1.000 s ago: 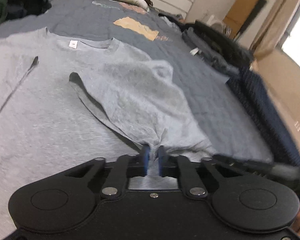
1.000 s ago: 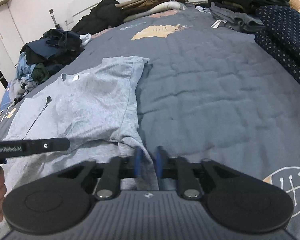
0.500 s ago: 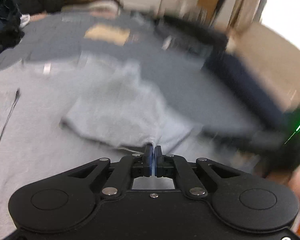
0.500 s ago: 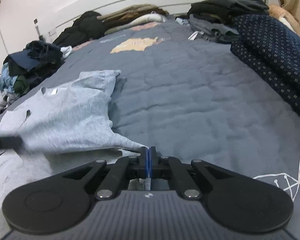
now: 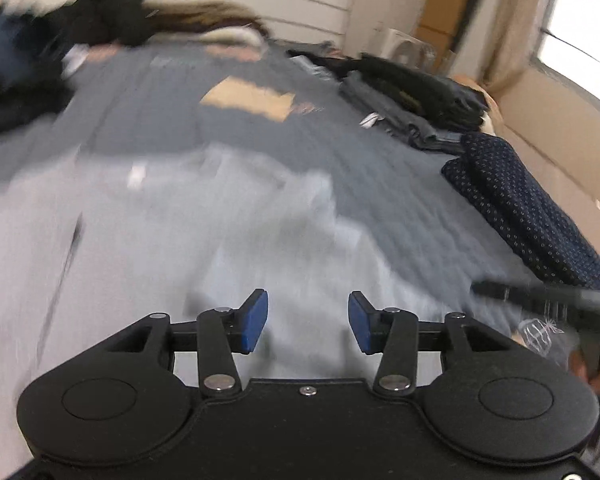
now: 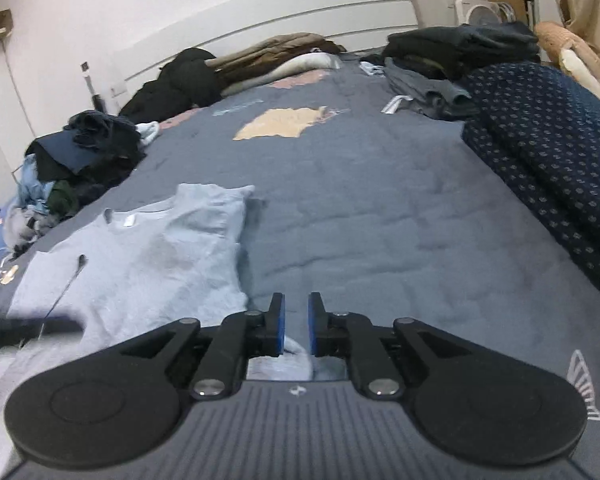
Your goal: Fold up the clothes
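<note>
With the grey T-shirt (image 6: 140, 264) lying flat on the bed (image 6: 380, 216), its right side turned in over the chest, both the left hand-held gripper (image 5: 307, 322) and right hand-held gripper (image 6: 294, 326) stand open and empty; smooth that flap square before any further fold

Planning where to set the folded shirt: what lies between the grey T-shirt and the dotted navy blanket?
In the right wrist view, only bare blue quilt lies between the grey T-shirt and the dotted navy blanket.
</note>
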Demonstrator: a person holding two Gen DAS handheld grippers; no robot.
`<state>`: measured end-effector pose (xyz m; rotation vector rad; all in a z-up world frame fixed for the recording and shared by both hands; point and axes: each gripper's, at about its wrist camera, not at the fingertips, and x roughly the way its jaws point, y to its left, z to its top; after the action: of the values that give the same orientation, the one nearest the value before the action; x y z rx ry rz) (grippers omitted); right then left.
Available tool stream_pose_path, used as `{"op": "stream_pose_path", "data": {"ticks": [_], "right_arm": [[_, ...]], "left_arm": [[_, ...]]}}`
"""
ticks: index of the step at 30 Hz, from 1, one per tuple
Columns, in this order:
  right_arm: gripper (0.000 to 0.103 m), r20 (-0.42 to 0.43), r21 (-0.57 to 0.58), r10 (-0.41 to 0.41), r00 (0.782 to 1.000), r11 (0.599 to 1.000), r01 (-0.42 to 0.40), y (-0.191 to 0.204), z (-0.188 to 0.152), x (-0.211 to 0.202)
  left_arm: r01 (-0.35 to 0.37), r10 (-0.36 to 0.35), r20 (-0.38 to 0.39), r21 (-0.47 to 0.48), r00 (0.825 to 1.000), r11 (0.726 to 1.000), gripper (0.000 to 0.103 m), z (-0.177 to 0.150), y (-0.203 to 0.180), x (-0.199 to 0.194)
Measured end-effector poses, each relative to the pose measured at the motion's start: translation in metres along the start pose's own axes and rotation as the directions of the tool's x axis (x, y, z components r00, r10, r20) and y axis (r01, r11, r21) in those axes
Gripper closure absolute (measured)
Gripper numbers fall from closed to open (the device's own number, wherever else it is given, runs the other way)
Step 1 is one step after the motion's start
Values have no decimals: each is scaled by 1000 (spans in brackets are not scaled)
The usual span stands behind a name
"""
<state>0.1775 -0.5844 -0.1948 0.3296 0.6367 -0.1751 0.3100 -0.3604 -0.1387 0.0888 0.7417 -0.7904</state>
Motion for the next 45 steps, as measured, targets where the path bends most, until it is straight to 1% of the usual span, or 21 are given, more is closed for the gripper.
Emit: {"op": "stream_pose_path", "data": {"ticks": [2,5,8,11,13,17,18,20,21,23,27,29,30,33,34,35,37,38,41,42,45], "right_arm": [[90,15,7,13,1000,1000,-13,1,1,-1],[88,1,-11,10,1000,1000,-10,3,-1,5],[84,8,-11,22,1000,1000,-21,6,-4,7],[75,13,-23,31,999,999,-31,8,-7,10],[73,7,-35,30,1000,999,-30,9,-9,13],[72,-17,-46,22,1000,999,-23,10,-13,22],[72,-22,-49,19,1000,999,-20,11,-14,24],[75,-32,-57,21,999,998,-23,12,-16,25],[79,-37,-58,19,999,998,-21,12,-17,26],[103,-54,-42,17,998,999,-20,11,-18,27],[103,-24,-50,4,1000,999,-6,10,-21,24],[103,14,-30,-4,1000,1000,4,9,-20,19],[103,33,-18,-9,999,1000,9,9,-19,17],[103,47,3,-49,998,999,49,9,-19,17],[103,33,21,-73,997,997,72,5,-19,19],[103,19,53,-91,996,995,90,-1,-18,21],[103,-15,109,-93,996,990,94,-13,-17,25],[103,-11,128,-91,996,988,91,-17,-16,23],[100,18,125,-66,998,990,64,-16,-9,16],[100,32,117,-55,998,992,51,-13,-7,13],[99,56,92,-4,998,996,-1,-5,1,3]], "left_arm": [[-9,9,0,93,1000,996,60,31,-14,19],[-19,23,-19,195,1000,981,61,70,-34,54],[-51,71,-73,241,995,969,61,98,-43,101],[-82,118,-132,253,984,964,61,110,-46,142],[-85,131,-171,255,977,963,61,112,-44,162],[-78,143,-258,248,955,966,61,108,-41,191],[-72,138,-278,236,950,969,63,107,-39,195],[-61,127,-314,213,941,975,90,106,-34,203],[-54,114,-300,200,947,978,93,109,-32,201],[-40,87,-271,176,959,984,97,114,-28,197],[-8,34,-207,124,978,992,98,126,-20,190],[25,-18,-136,50,991,998,98,135,-13,185],[26,-21,-122,40,992,999,98,136,-12,188],[-35,46,-149,77,988,996,91,127,-15,210],[-72,86,-167,89,982,993,80,124,-16,216],[-74,86,-156,78,984,994,66,123,-13,212],[-77,84,-132,56,988,995,52,120,-8,204],[-70,75,-110,50,991,996,48,119,-5,192],[-63,65,-37,52,997,997,48,116,2,149],[-62,63,-5,64,998,996,48,109,3,125],[-110,107,48,76,993,991,48,84,3,63]]}}
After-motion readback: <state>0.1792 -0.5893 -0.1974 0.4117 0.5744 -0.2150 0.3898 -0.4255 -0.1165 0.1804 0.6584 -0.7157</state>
